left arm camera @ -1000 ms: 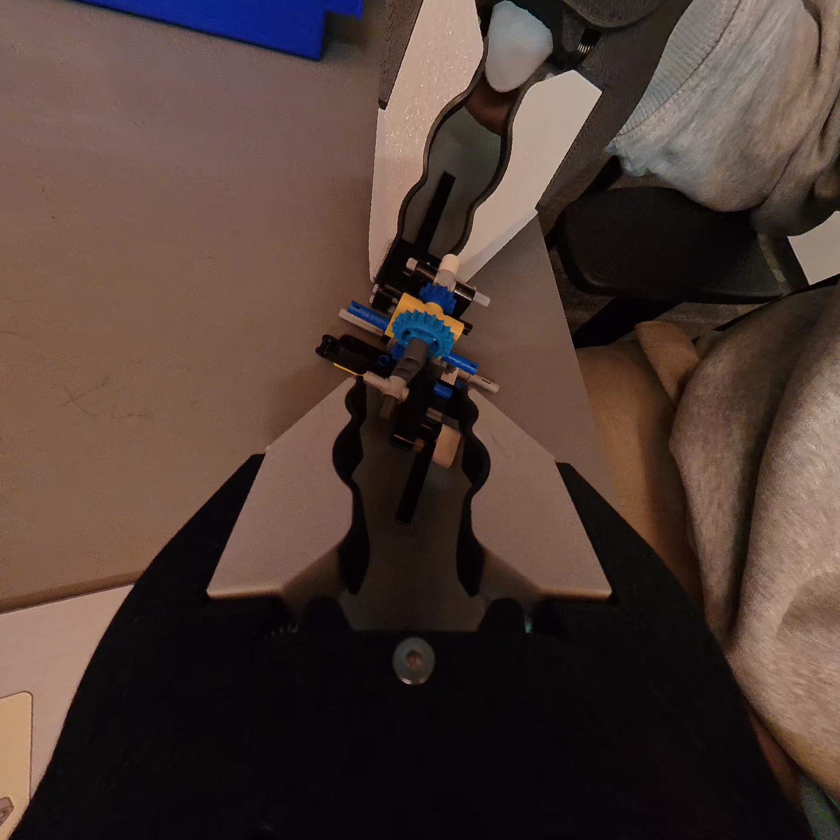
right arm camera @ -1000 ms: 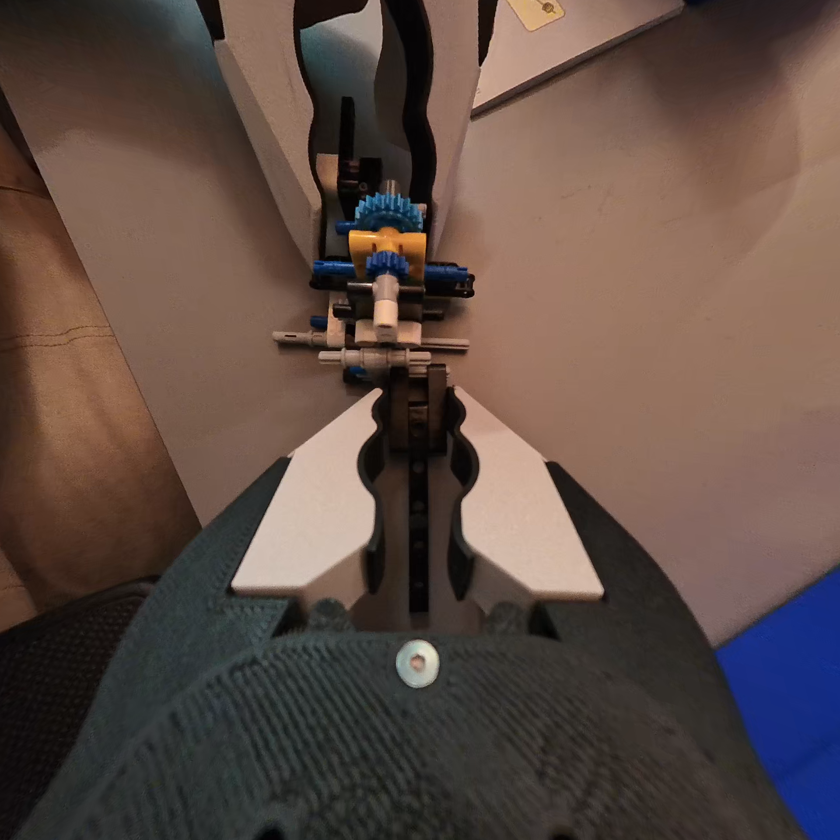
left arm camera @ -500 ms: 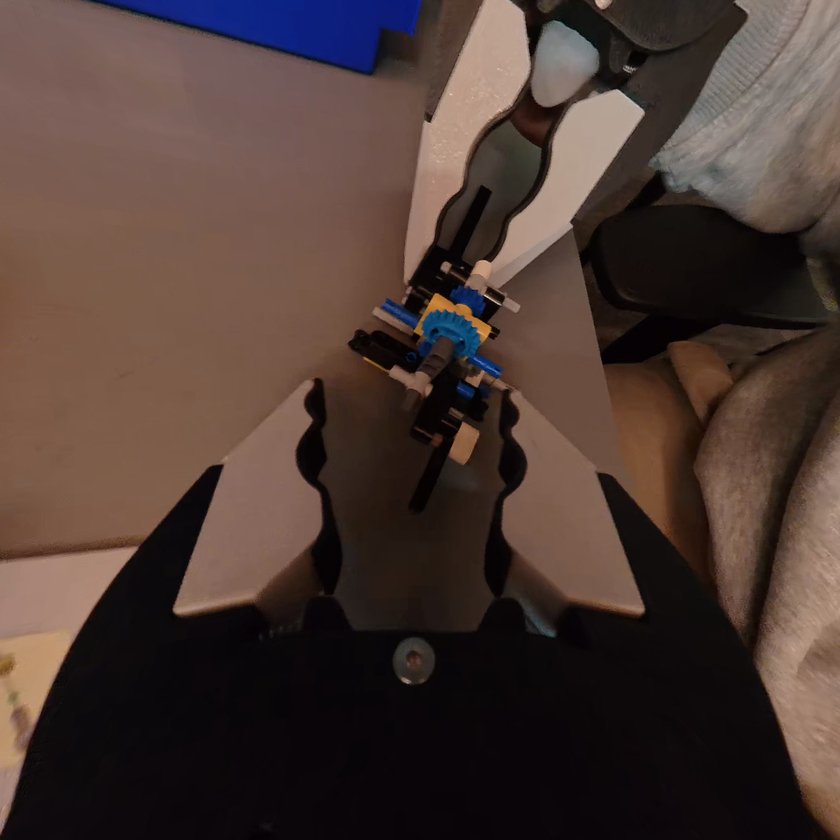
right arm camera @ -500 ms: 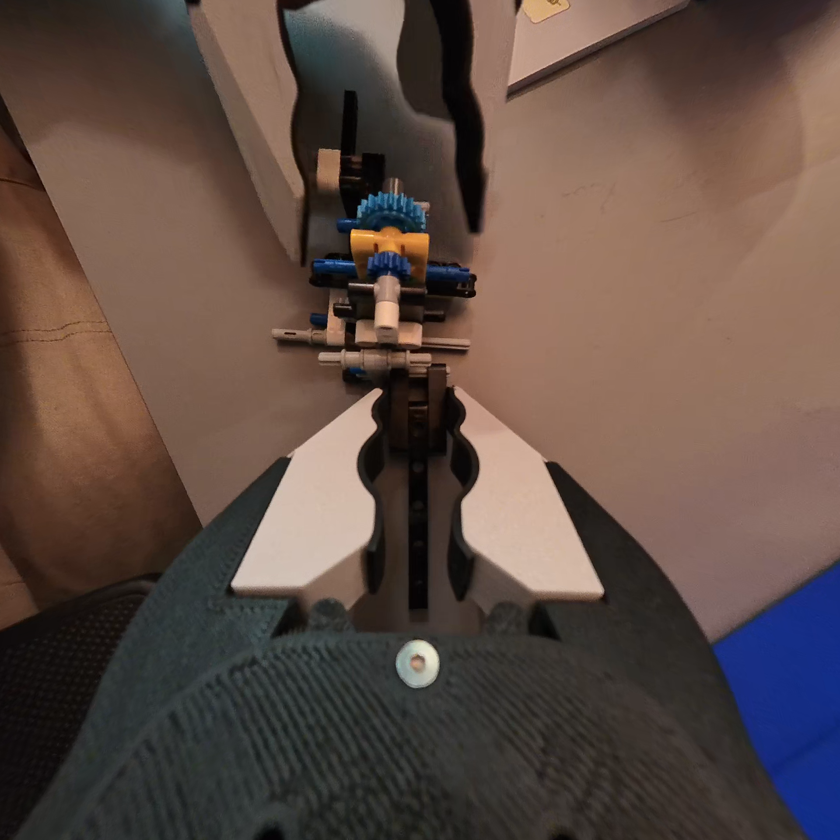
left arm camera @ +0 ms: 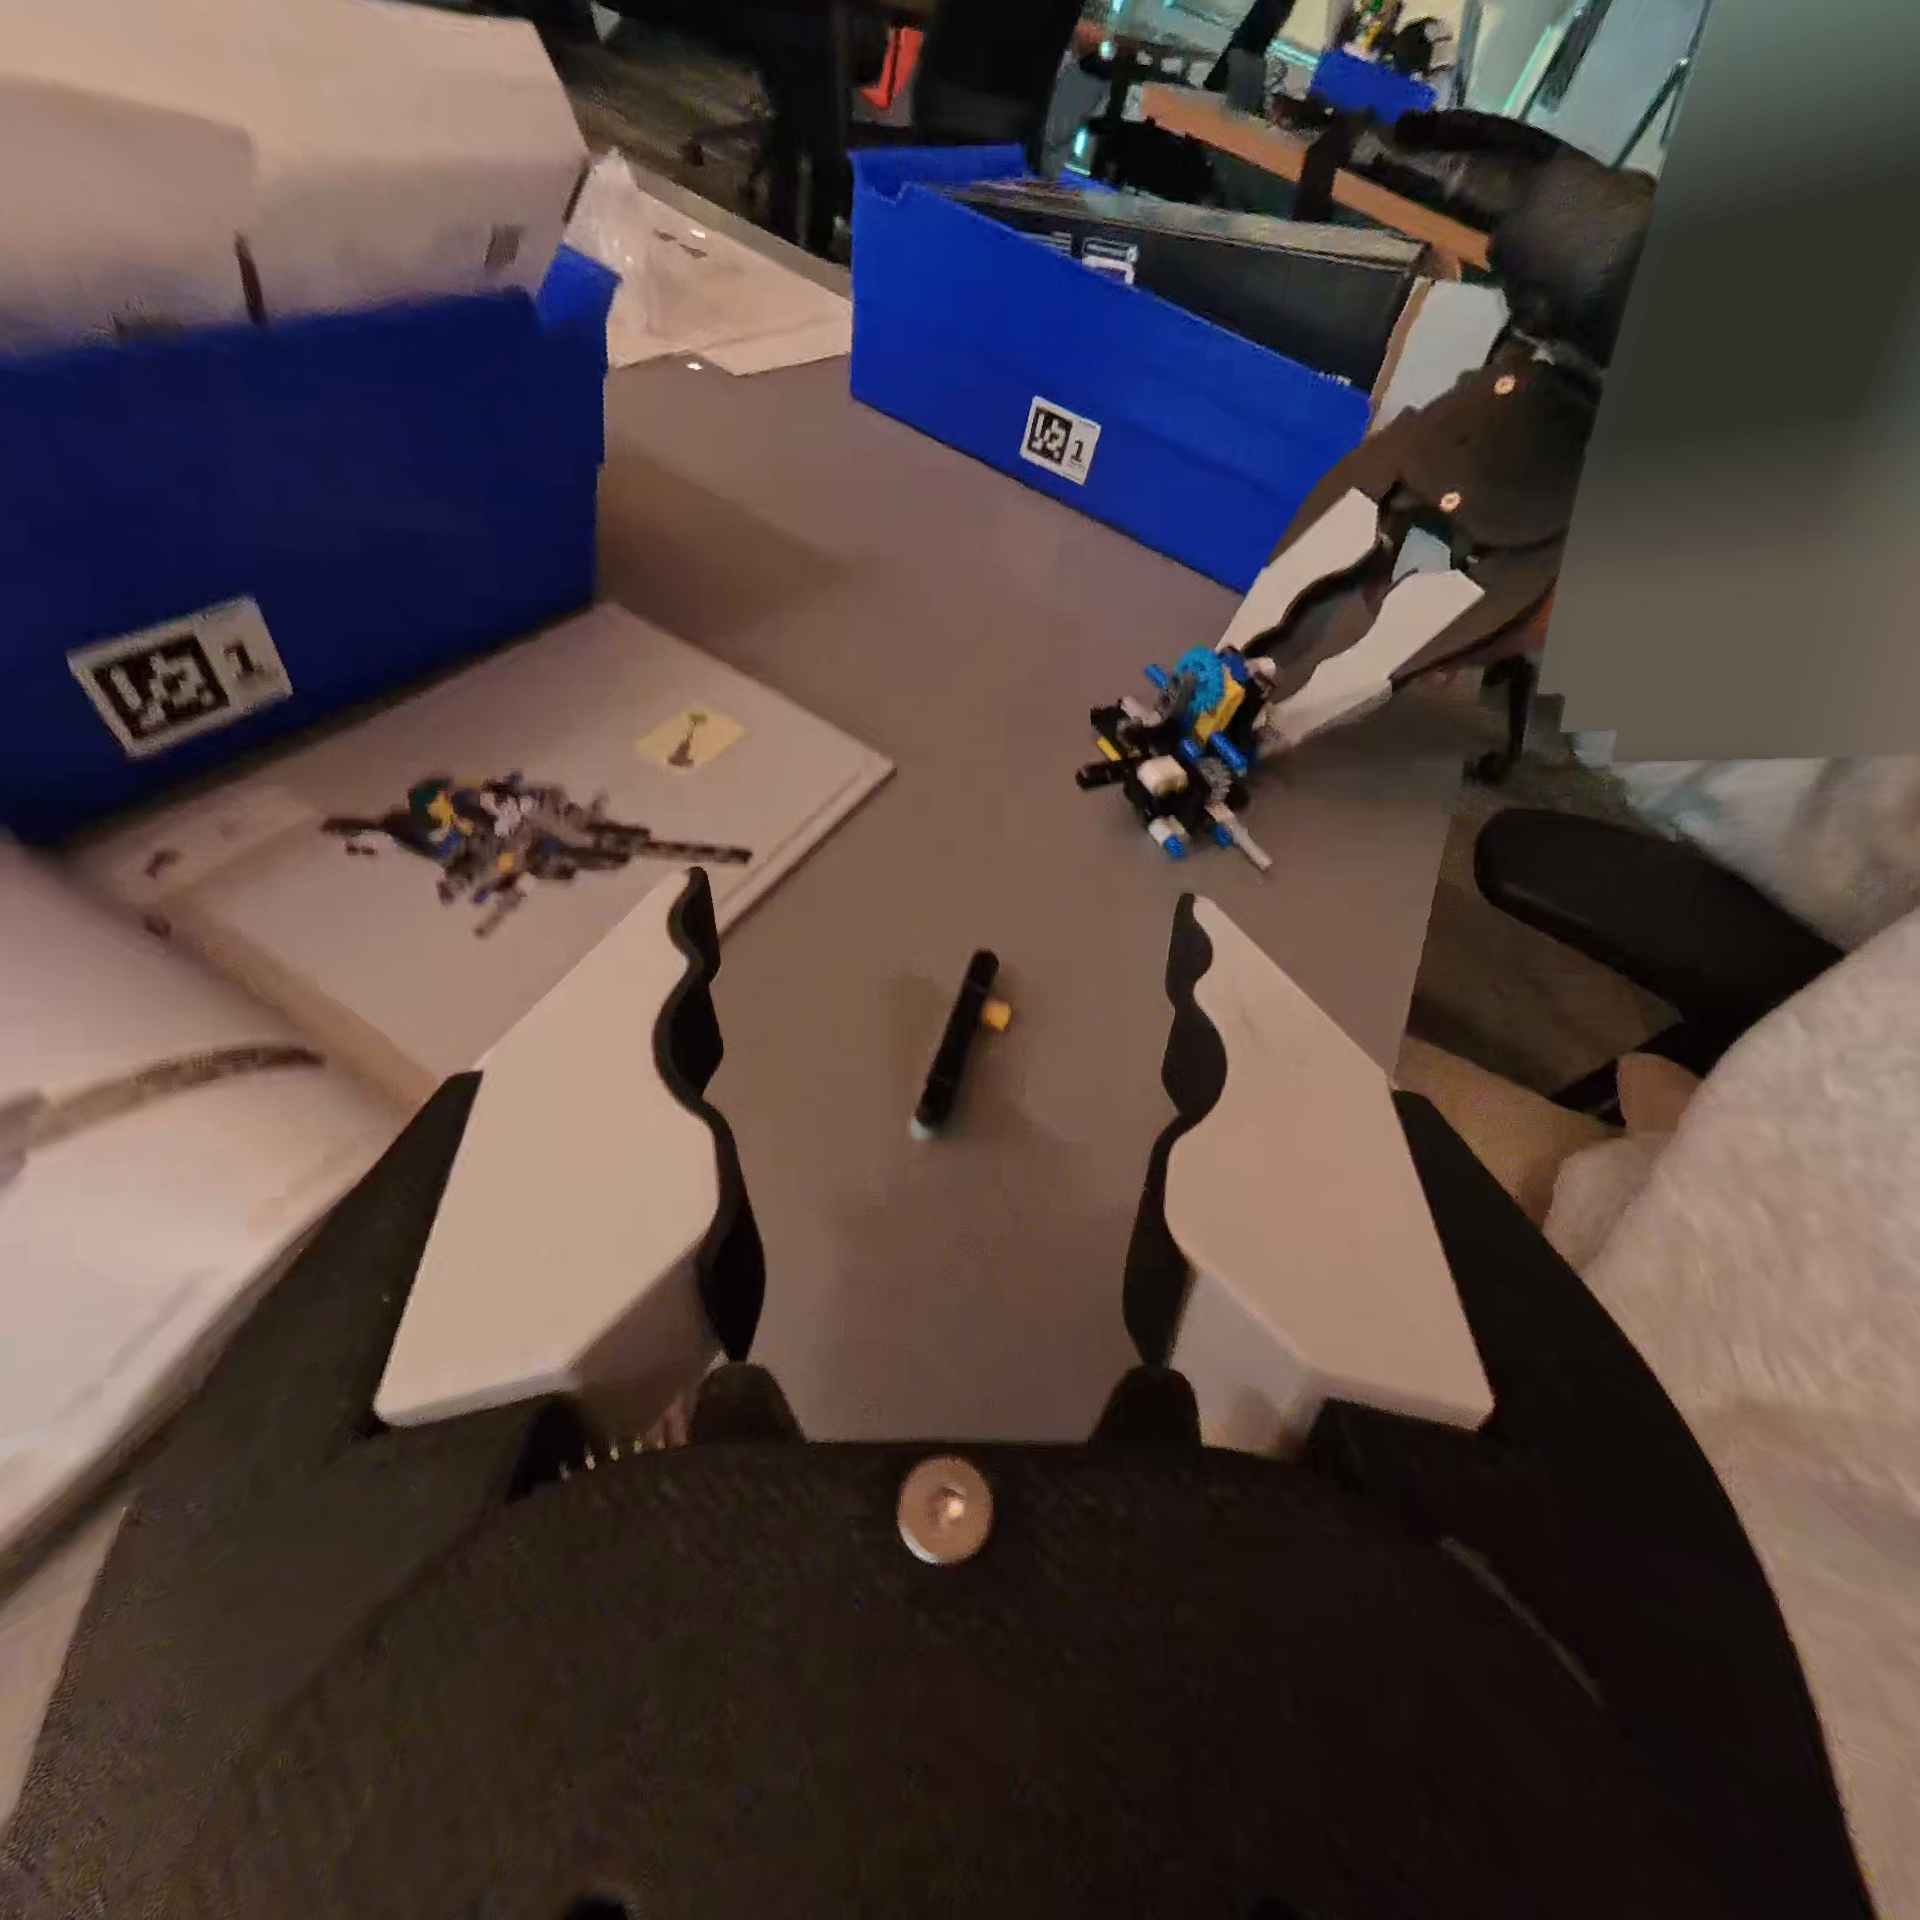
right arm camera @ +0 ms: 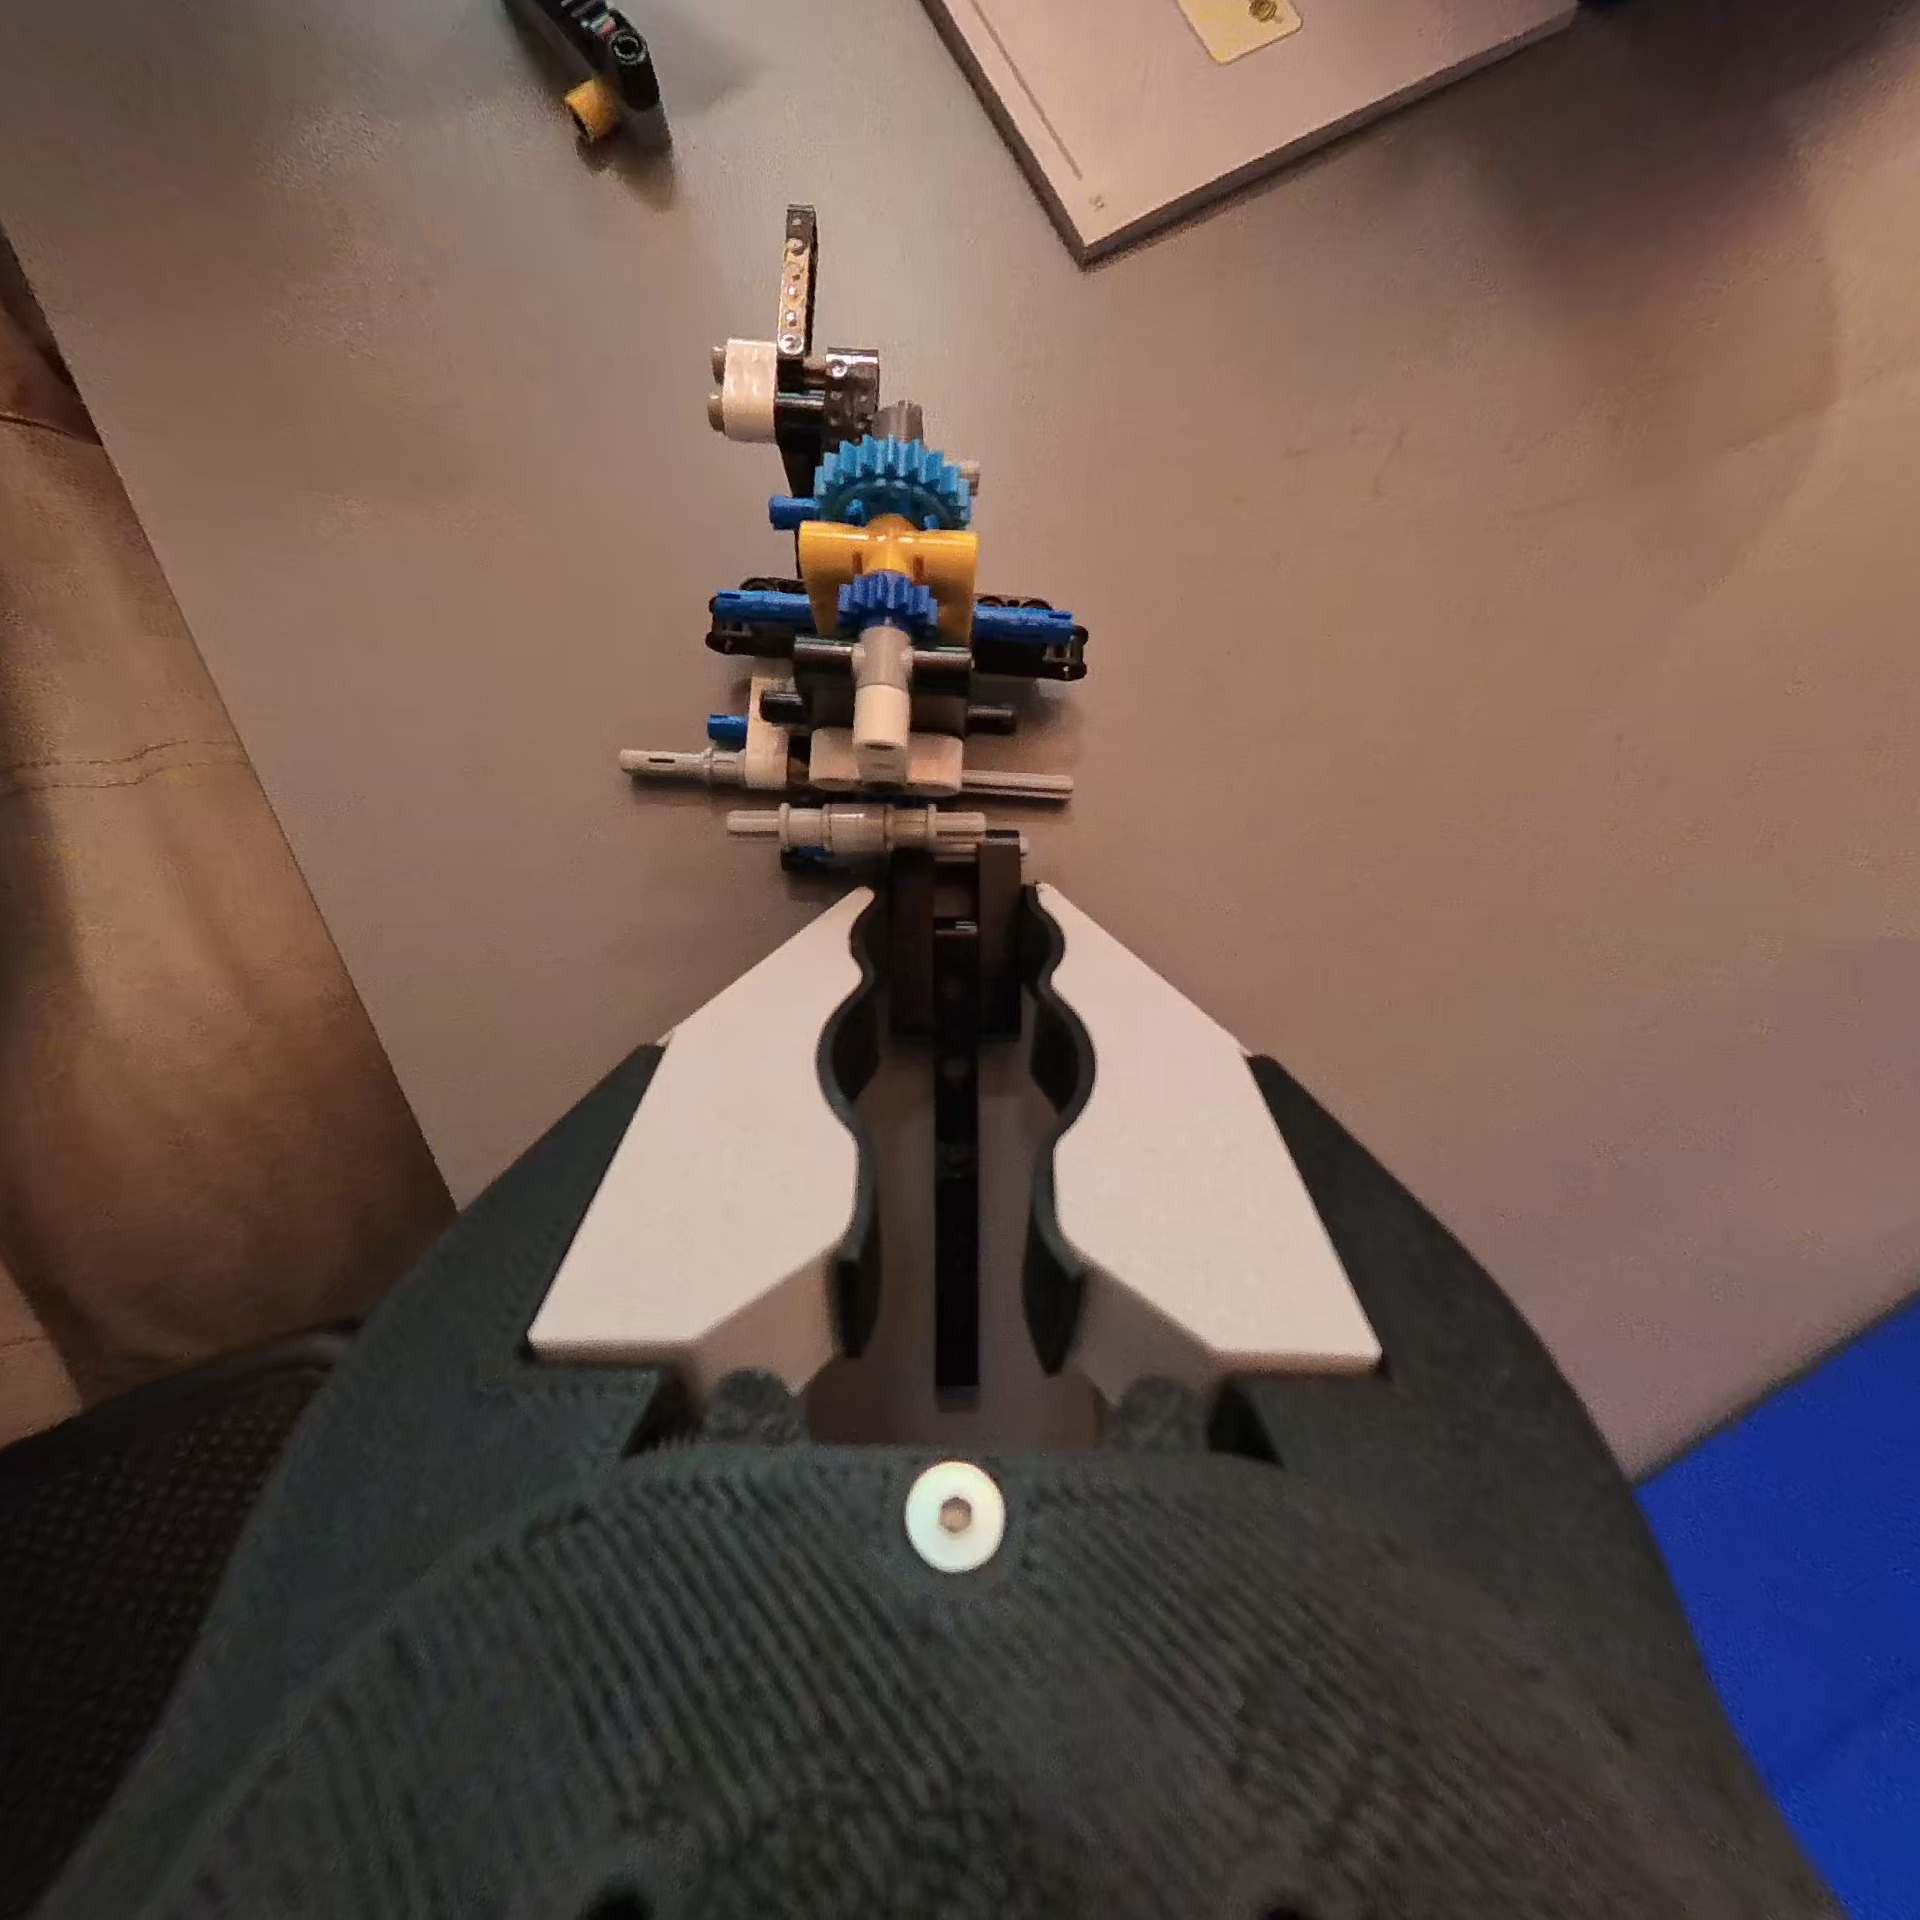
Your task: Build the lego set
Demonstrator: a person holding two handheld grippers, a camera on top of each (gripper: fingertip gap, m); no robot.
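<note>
My right gripper [right arm camera: 951,904] is shut on the black beams at the near end of the lego assembly [right arm camera: 894,613], which has blue gears, a yellow block, grey axles and blue pins. It holds it just above the grey table. The assembly [left arm camera: 1179,743] and the right gripper [left arm camera: 1283,681] also show at the far right in the left wrist view. My left gripper [left arm camera: 940,914] is open and empty, pulled back over the table. A loose black beam with a yellow pin [left arm camera: 956,1044] lies on the table between its fingers; it also shows in the right wrist view [right arm camera: 597,62].
An open instruction booklet [left arm camera: 499,831] lies left, with a printed model picture. Two blue bins [left arm camera: 281,540] [left arm camera: 1081,416] stand at the back, white boxes [left arm camera: 270,135] behind them. A black chair [left arm camera: 1631,925] and a person's grey sleeve [left arm camera: 1756,1247] are at the right table edge. Some 25 cm of space lies between my two pairs of fingers.
My left gripper opened, let go of the assembly and drew well back from it. The right gripper kept its hold and stayed put.
</note>
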